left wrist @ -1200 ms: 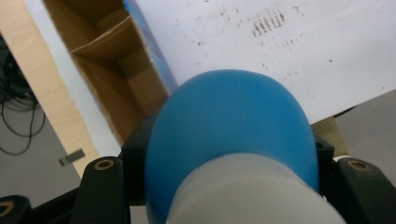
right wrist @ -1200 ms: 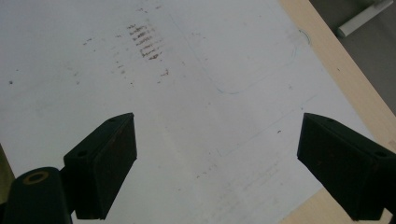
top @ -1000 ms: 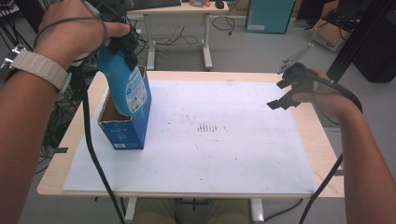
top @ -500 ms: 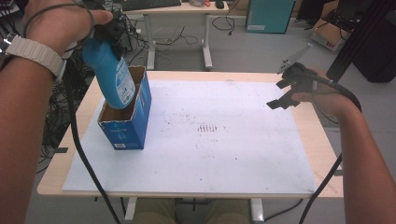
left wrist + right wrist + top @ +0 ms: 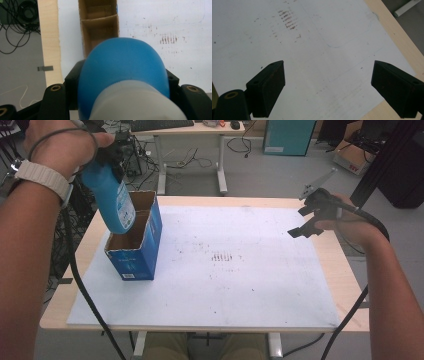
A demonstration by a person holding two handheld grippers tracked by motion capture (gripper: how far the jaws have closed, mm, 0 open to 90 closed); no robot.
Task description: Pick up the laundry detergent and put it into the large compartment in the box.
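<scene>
- Left gripper (image 5: 116, 155): black, two-jawed, clamped on the white-capped top end of the blue bottle (image 5: 110, 200); it holds the bottle above the table's far left corner.
- Blue bottle: smooth rounded plastic, white label on one side, hanging base-down and slightly tilted, its base over the far end of the box's open top. A second ago it hung lower and nearer, in front of the box; it has since shifted toward the far left edge.
- Box (image 5: 134, 245): blue printed cardboard, brown inside, tall and rectangular, open at the top with an inner divider; it stands upright near the left edge, unmoved.
- Right gripper (image 5: 311, 217): black jaws spread wide with nothing between them, held over the far right edge, in the same place as before.
- Table (image 5: 345, 270): pale wood, covered by a white sheet (image 5: 240, 285) flecked with small dark marks.
</scene>
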